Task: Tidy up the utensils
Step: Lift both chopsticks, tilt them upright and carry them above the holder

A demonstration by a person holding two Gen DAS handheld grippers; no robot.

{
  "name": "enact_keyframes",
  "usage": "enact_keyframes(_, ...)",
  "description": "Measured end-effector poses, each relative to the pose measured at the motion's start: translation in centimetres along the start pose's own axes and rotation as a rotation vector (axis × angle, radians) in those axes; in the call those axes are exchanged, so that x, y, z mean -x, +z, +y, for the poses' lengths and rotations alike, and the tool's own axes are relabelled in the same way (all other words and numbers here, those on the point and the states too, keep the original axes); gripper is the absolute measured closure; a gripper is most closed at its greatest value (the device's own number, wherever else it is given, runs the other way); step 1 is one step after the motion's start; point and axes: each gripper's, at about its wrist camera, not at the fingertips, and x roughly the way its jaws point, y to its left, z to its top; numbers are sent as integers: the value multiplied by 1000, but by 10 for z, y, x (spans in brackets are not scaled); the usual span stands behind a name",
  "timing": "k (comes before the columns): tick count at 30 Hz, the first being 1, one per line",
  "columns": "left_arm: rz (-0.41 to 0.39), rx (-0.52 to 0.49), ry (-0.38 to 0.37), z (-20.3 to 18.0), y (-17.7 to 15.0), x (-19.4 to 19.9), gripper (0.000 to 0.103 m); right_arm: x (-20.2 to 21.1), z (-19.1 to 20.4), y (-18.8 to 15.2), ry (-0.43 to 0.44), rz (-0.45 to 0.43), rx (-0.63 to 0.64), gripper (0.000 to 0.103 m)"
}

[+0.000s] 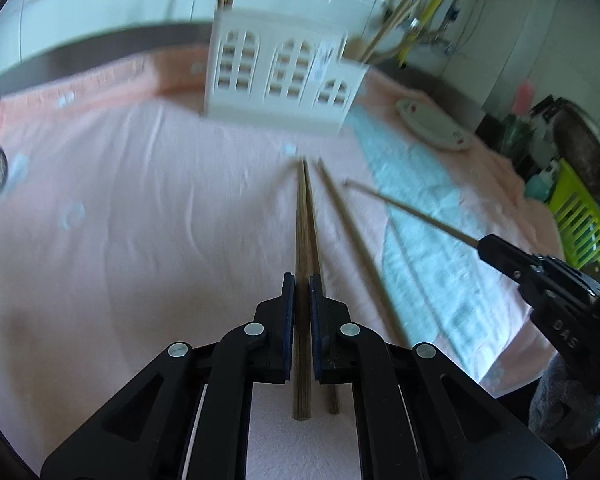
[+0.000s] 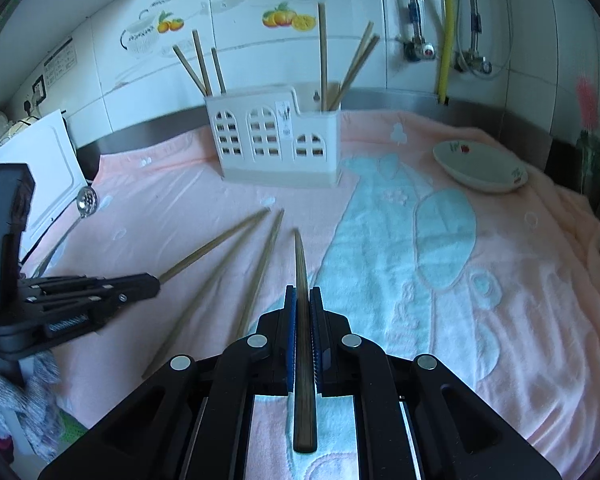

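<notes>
We see the left gripper [image 1: 302,280] squeezed tight on a chopstick [image 1: 303,216]. The right gripper [image 2: 302,292] is squeezed tight on another chopstick [image 2: 301,264]. Both sticks point at the white holder [image 2: 278,140] on the pink towel [image 2: 520,320].

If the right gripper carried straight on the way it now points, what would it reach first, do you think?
Probably the pink towel: the right gripper tilts downward, so its held chopstick would likely touch cloth short of the white utensil holder. Depth is hard to judge.

Pink-and-blue patterned towel [image 2: 440,280], white holder [image 2: 276,140], brown chopsticks [image 2: 260,264].
</notes>
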Motion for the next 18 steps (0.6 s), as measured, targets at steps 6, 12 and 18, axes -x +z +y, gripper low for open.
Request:
enact_keyframes(6, -129, -60, -6, -6, 23, 40, 97, 14, 0, 27, 10, -54, 28, 96)
enact_keyframes(12, -184, -90, 1, -8, 47, 59, 97, 22, 5, 59, 44, -74, 74, 96)
enact_keyframes(18, -192, -124, -7, -12, 76, 68, 97, 21, 5, 95, 78, -61, 104, 96)
